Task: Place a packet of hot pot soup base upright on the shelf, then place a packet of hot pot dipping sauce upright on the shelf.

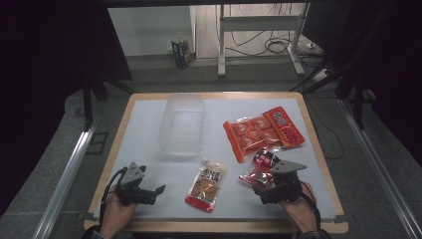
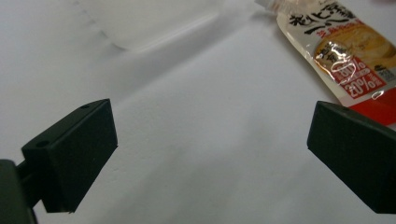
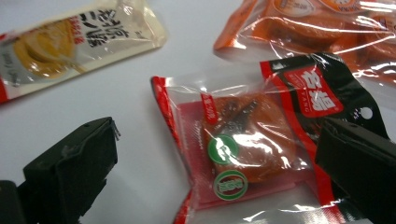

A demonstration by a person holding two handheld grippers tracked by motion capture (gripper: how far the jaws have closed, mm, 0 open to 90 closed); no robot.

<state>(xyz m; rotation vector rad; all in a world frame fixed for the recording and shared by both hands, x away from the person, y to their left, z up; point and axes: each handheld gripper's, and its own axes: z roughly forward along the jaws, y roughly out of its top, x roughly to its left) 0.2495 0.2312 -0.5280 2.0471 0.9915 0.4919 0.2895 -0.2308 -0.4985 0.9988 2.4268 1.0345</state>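
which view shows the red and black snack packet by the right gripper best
The right gripper view: the red and black snack packet lies close up between the open jaws, its label and green stickers clear. The high view shows it small and partly hidden by the right gripper.

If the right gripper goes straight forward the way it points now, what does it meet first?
Most likely the red-and-black snack packet. It lies between the open jaws of the right gripper, just ahead. How high the jaws stand above it is unclear.
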